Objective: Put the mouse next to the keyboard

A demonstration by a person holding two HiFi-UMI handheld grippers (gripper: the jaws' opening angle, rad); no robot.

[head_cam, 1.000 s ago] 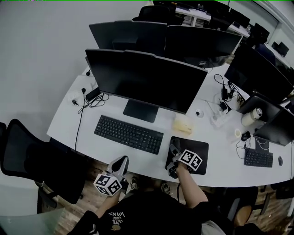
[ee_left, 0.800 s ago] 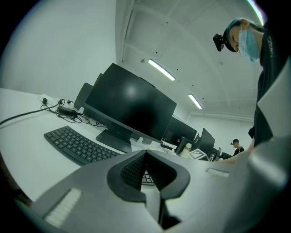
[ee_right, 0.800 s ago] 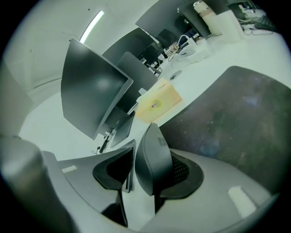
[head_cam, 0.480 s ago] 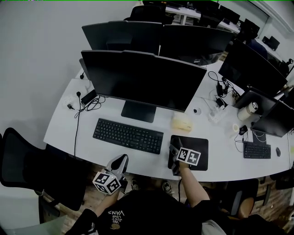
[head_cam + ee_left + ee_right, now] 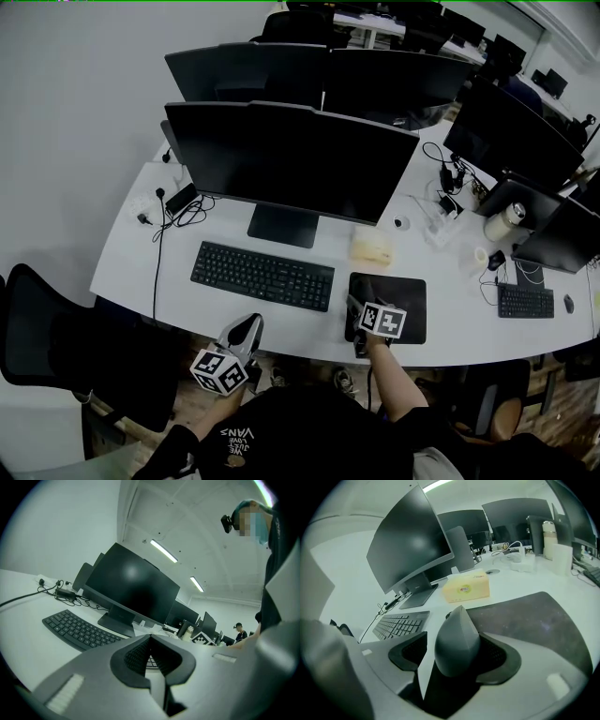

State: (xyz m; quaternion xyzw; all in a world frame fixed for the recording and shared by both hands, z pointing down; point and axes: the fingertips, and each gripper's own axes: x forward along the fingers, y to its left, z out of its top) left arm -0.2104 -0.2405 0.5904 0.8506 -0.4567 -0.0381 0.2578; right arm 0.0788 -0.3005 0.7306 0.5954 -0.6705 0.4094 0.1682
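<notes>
Mouse (image 5: pixel 457 634), hidden in head view, sits btwn right gripper (image 5: pixel 456 654) jaws, just spread; left gripper (image 5: pixel 150 641) jaws clenched.

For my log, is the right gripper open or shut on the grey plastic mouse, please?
Open: the jaws of the right gripper have just been opening, one pad clear of the grey plastic mouse between them.
</notes>
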